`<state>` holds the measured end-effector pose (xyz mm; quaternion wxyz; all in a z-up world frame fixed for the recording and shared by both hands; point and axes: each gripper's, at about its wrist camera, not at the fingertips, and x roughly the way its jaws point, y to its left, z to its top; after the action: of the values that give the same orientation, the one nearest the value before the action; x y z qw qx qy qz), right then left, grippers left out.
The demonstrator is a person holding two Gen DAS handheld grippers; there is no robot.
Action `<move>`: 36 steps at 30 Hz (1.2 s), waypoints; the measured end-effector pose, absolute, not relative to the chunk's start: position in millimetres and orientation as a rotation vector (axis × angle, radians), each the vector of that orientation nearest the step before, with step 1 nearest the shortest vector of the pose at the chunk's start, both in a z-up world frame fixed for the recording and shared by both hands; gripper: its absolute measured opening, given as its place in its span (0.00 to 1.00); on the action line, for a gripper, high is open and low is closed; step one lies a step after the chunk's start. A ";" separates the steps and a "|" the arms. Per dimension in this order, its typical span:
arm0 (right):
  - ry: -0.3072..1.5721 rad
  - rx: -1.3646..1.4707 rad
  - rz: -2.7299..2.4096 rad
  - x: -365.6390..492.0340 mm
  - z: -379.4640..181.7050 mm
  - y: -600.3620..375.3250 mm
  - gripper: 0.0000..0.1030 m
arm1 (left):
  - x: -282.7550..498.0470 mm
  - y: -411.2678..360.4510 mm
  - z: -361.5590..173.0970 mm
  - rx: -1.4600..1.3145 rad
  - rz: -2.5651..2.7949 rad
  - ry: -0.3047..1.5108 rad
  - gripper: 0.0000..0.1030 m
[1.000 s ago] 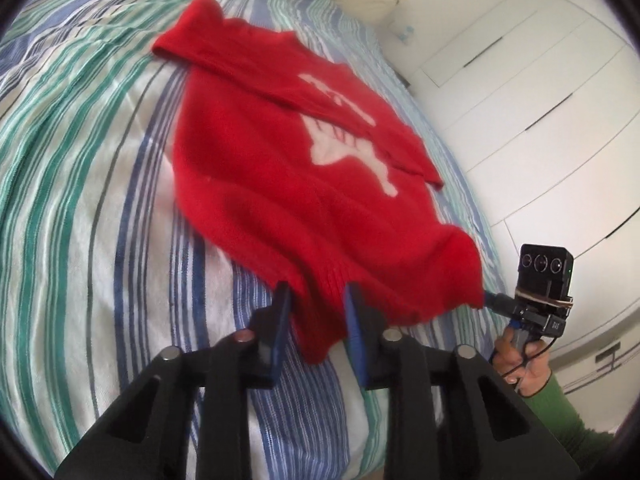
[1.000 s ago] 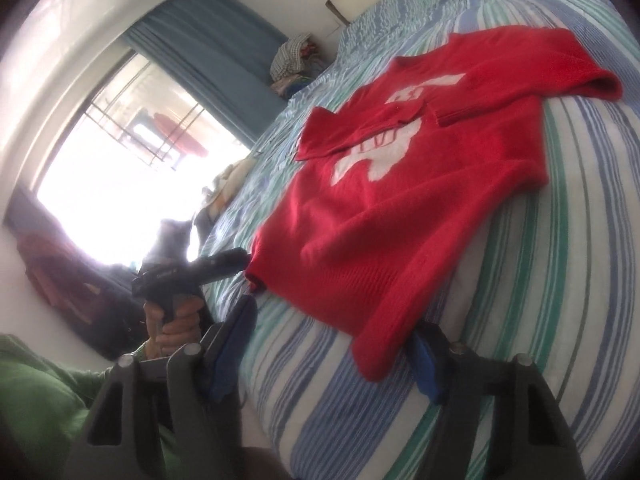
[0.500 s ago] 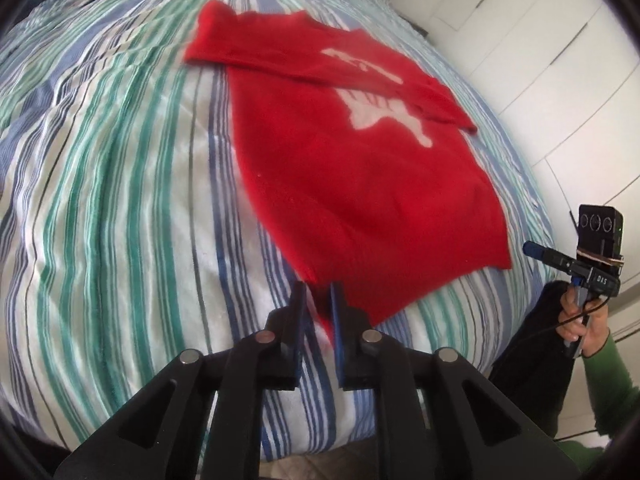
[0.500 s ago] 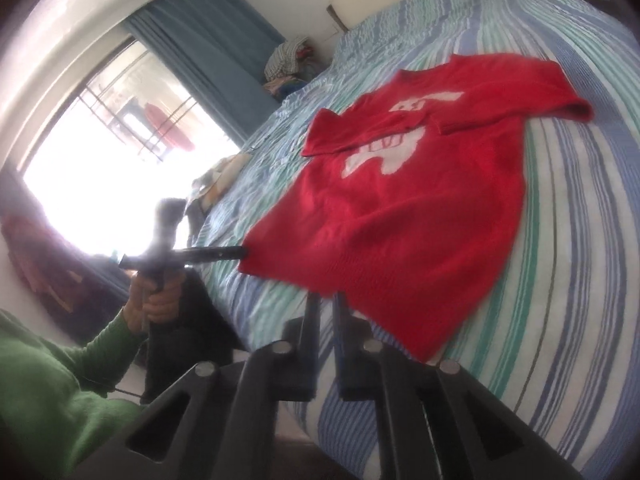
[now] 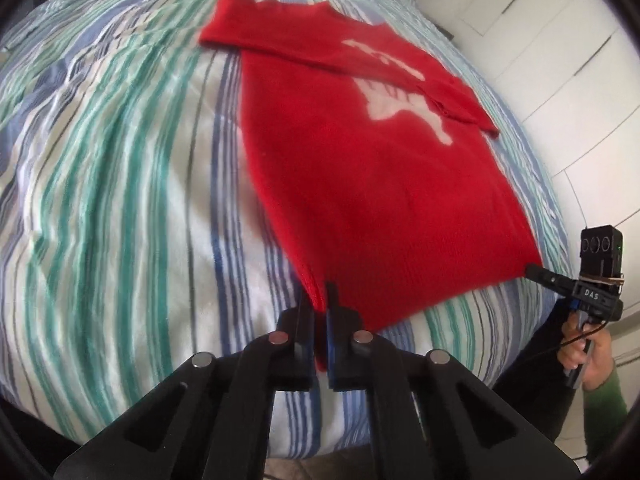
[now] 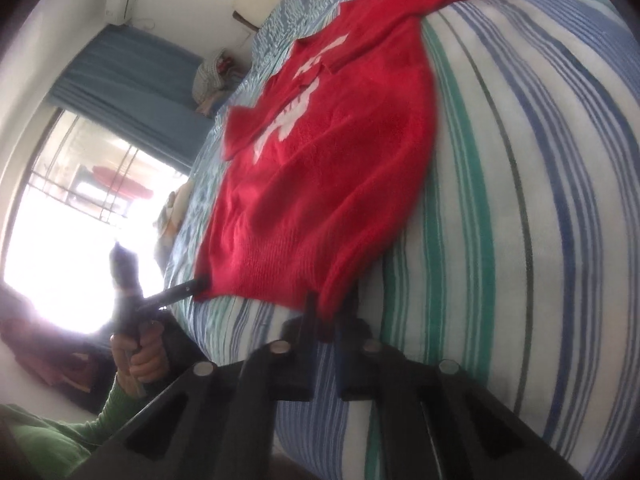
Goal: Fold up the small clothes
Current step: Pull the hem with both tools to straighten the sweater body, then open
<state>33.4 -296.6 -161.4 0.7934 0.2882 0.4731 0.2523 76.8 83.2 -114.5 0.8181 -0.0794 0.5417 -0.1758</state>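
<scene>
the red sweater (image 5: 360, 168) lay spread flat on the striped bedspread (image 5: 120, 184), its white motif (image 5: 404, 96) toward the 1 o'clock part of the left wrist view and both sleeves folded in across the chest. the left gripper (image 5: 320, 304) was clenched on the hem corner at 6 o'clock in that view, a strip of red knit pinched between the two fingers. the right gripper (image 6: 330, 312) was likewise closed on the opposite hem corner, with the fabric bunched between its fingers at about 6 o'clock in the right wrist view. in the left view the right gripper appeared at 4 o'clock, its tip meeting the far hem corner, held in the person's right hand (image 5: 588, 356). in the right view the left hand (image 6: 140, 356) showed at 8 o'clock. white wardrobe doors (image 5: 560, 60) stood at 2 o'clock, and a blue curtain (image 6: 132, 84) hung at 10 o'clock beside a bright window (image 6: 68, 208).
</scene>
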 end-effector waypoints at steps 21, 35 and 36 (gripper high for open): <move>1.087 0.511 0.234 9.8 -172.4 -308.5 0.02 | 67.9 64.8 -137.8 0.019 -0.221 1.120 0.03; 1.082 0.496 0.197 12.0 -169.3 -296.3 0.06 | 67.2 57.2 -133.8 0.072 -0.180 1.112 0.05; 1.078 0.504 0.198 11.4 -169.5 -296.8 0.07 | 66.9 55.5 -133.5 0.086 -0.175 1.111 0.05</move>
<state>11.4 -296.8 -169.5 0.8235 0.2371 0.5070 0.0933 66.9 55.5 -133.5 0.8452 0.0406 0.5264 -0.0828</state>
